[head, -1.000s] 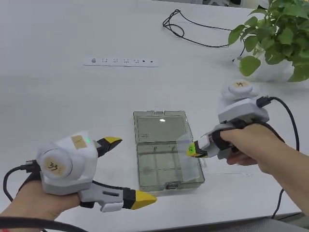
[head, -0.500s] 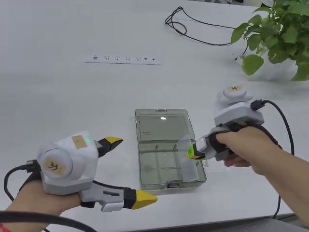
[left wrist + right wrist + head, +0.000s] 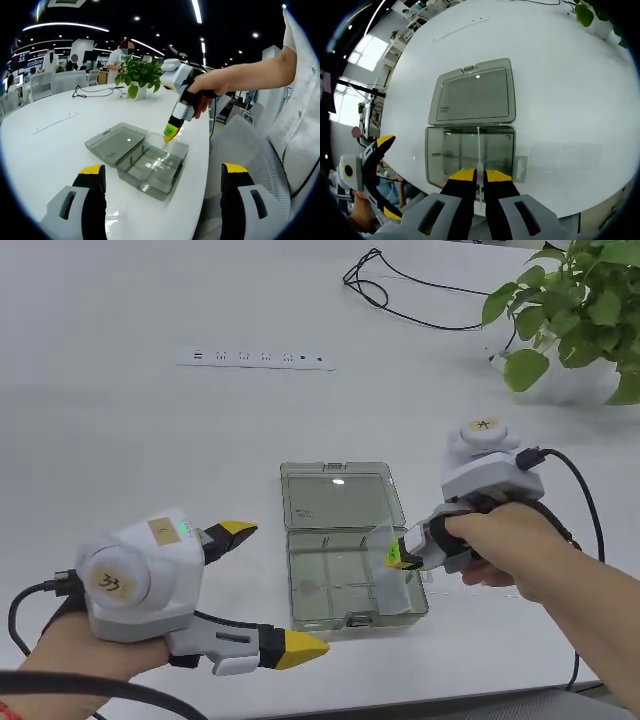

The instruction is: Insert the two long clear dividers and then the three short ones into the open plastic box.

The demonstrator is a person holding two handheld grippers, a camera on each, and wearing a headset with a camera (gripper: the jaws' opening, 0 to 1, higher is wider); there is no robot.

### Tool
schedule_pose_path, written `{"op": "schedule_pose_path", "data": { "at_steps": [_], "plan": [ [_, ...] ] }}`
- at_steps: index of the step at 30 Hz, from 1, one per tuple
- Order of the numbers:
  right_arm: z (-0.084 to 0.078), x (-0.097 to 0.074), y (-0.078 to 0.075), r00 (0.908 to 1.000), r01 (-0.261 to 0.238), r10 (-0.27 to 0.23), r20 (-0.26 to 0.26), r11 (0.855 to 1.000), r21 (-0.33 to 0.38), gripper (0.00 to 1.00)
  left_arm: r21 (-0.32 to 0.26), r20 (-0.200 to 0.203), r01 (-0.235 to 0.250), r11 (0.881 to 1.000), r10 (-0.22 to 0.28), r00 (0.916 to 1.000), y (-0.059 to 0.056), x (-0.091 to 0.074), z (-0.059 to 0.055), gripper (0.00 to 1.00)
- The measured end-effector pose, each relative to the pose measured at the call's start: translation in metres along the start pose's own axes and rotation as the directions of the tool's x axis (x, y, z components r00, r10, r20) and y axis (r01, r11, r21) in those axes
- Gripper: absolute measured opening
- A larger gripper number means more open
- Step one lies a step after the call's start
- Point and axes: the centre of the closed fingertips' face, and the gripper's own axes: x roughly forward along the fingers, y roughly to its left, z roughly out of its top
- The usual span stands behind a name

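The open grey-clear plastic box [image 3: 300,585] lies on the white table with its lid [image 3: 335,495] folded back flat. My right gripper [image 3: 392,558] is shut on a clear divider [image 3: 385,575], which stands upright in the right part of the box base. In the right gripper view the divider [image 3: 478,147] shows edge-on as a thin line between the shut jaws [image 3: 480,175], running across the base [image 3: 445,152]. My left gripper [image 3: 268,588] hovers open at the front left, apart from the box. The left gripper view looks between its spread jaws [image 3: 163,170] at the box [image 3: 131,166] and the right gripper [image 3: 170,132].
A white power strip [image 3: 255,358] lies at the back, with a black cable [image 3: 400,290] beyond it. A potted green plant [image 3: 580,310] stands at the back right. Faint clear pieces [image 3: 565,152] lie on the table right of the box. The table's front edge is near.
The head camera has shifted a little. The right gripper has sunk slightly with the divider toward the box base. The left gripper has stayed open in place.
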Motion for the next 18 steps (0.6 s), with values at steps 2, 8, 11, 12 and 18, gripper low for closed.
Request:
{"op": "schedule_pose_path", "data": {
  "at_steps": [2, 8, 11, 12, 18],
  "plan": [
    [0.0001, -0.0003, 0.0001, 1.0000, -0.002, 0.002, 0.001, 1.000, 0.003, 0.06, 0.001, 0.001, 0.000, 1.000, 0.000, 1.0000, -0.0001, 0.0001, 0.0003, 0.98],
    [0.0022, -0.0032, 0.0011, 0.9999, -0.011, 0.011, 0.013, 1.000, 0.012, 0.06, -0.003, 0.009, 0.003, 1.000, -0.003, 1.0000, -0.0006, 0.0006, 0.0020, 0.97],
    [0.0033, -0.0018, 0.0005, 0.9997, -0.013, 0.013, 0.022, 1.000, 0.016, 0.06, -0.002, 0.012, 0.004, 1.000, -0.004, 0.9999, -0.0005, 0.0009, 0.0028, 0.98],
    [0.0033, -0.0021, 0.0005, 0.9995, -0.016, 0.016, 0.026, 1.000, 0.021, 0.06, -0.002, 0.011, 0.004, 1.000, -0.004, 0.9999, -0.0002, 0.0011, 0.0027, 0.98],
    [0.0028, -0.0018, 0.0007, 0.9994, -0.011, 0.011, 0.034, 1.000, 0.017, 0.06, -0.003, 0.009, 0.009, 1.000, -0.009, 0.9999, -0.0004, 0.0018, 0.0022, 0.97]
  ]
}}
